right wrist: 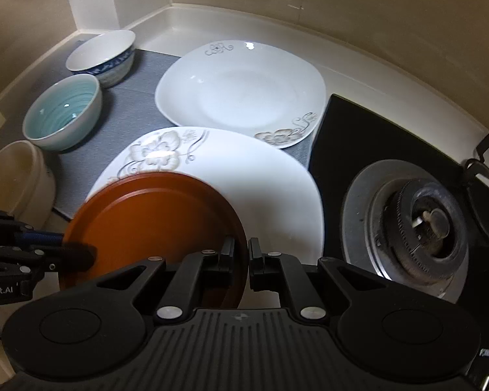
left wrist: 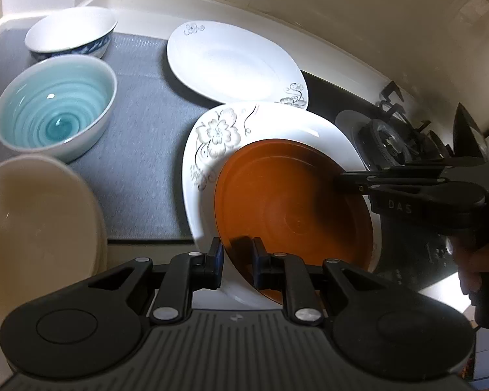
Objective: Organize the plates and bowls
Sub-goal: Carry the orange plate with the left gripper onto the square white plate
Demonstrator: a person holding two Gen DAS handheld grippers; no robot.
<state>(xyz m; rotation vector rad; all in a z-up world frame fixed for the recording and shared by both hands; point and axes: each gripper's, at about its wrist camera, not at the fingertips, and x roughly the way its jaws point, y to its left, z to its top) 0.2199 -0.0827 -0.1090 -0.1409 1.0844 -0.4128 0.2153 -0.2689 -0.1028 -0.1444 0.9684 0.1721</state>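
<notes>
An orange-brown plate sits on a white floral plate. My left gripper is shut on the orange plate's near rim; it also shows in the right wrist view at that plate's left edge. My right gripper is shut on the orange plate's right rim; it also shows in the left wrist view. A second white floral plate lies behind on the grey mat.
A teal bowl, a blue-patterned white bowl and a cream bowl stand at the left. A gas burner is at the right. Walls close the back.
</notes>
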